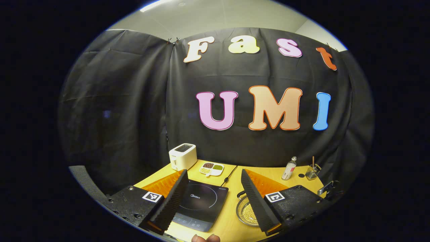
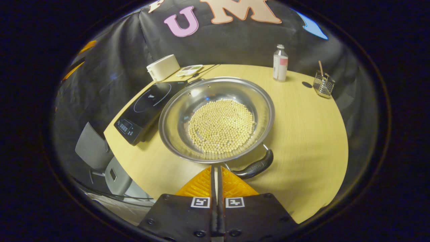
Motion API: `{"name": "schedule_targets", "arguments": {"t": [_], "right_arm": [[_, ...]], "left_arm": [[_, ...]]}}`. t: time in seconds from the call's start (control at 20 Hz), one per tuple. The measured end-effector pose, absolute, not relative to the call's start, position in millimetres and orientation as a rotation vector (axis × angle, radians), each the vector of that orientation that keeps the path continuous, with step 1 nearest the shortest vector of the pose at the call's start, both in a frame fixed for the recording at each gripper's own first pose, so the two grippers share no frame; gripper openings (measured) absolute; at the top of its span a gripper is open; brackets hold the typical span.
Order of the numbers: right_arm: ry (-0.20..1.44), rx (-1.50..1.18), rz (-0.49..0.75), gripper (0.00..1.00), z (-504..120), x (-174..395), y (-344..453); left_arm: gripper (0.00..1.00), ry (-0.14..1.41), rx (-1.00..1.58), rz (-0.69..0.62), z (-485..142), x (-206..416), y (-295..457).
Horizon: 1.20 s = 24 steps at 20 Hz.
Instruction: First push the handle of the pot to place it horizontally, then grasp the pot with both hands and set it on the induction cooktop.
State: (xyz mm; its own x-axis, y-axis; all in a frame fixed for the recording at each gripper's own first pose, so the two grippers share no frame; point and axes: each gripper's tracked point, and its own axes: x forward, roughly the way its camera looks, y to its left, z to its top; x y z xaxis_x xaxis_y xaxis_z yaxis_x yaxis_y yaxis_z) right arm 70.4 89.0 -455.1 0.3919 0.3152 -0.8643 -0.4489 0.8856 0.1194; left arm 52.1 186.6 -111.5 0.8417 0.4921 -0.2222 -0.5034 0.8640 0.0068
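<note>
A steel pot (image 2: 174,111) with several yellow beans (image 2: 220,126) in it sits mid-table in the right gripper view. Its black near handle (image 2: 253,167) lies slanted at the rim's lower right. My right gripper (image 2: 215,168) is shut with nothing in it, its tips just at the near rim, left of that handle. The black induction cooktop (image 2: 147,106) lies directly left of the pot. In the left gripper view my left gripper (image 1: 213,173) hangs open above the table. The cooktop (image 1: 201,203) shows between its fingers, and the pot (image 1: 245,210) is half hidden behind the right finger (image 1: 257,198).
At the table's back stand a white toaster (image 2: 163,67), a small divided dish (image 2: 189,70), a bottle (image 2: 280,64) and a wire holder (image 2: 323,84). The cooktop's cord (image 1: 230,174) runs toward the back. A grey chair (image 2: 97,151) stands off the left edge.
</note>
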Motion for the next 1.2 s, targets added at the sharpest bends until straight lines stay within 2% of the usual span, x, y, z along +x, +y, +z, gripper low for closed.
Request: {"name": "schedule_targets", "arguments": {"t": [0.05, 0.2, 0.25, 0.4, 0.5, 0.8, 0.85, 0.9, 0.95, 1.0, 1.2], "right_arm": [[1.066, -0.141, 0.494, 0.0, -456.7, 70.6, 89.4], [1.086, -0.154, 0.493, 0.03, -464.2, 71.5, 80.5], [1.083, -0.141, 0.488, 0.0, -462.9, 73.9, 80.3], [1.087, -0.142, 0.488, 0.03, -466.8, 78.2, 78.1], [1.095, -0.144, 0.477, 0.0, -468.5, 80.7, 73.4], [1.095, -0.136, 0.445, 0.0, -472.3, 91.0, 61.8], [1.093, -0.135, 0.438, 0.0, -472.7, 93.2, 60.0], [1.092, -0.13, 0.432, 0.03, -472.6, 96.3, 59.0], [1.089, -0.128, 0.425, 0.0, -472.9, 98.2, 57.0], [1.085, -0.129, 0.418, 0.0, -473.0, 101.6, 55.0], [1.07, -0.117, 0.382, 0.03, -473.8, 118.3, 44.9]], "left_arm": [[0.93, 0.217, -0.045, 0.533, -109.2, 53.1, 186.3], [0.96, 0.222, -0.044, 0.538, -109.3, 51.1, 181.4], [0.93, 0.225, -0.038, 0.539, -109.8, 49.6, 181.7], [0.96, 0.226, -0.038, 0.55, -109.6, 47.8, 183.8], [0.92, 0.228, -0.036, 0.554, -110.2, 46.1, 183.9], [0.96, 0.233, -0.037, 0.558, -112.8, 45.3, 182.8], [0.93, 0.234, -0.036, 0.557, -113.2, 45.7, 182.9], [0.96, 0.231, -0.033, 0.557, -111.2, 45.7, 183.2], [0.96, 0.23, -0.031, 0.555, -111.7, 45.9, 183.5], [0.93, 0.232, -0.03, 0.553, -112.1, 46.6, 182.5], [0.93, 0.238, -0.03, 0.544, -113.9, 49.7, 181.7]]}}
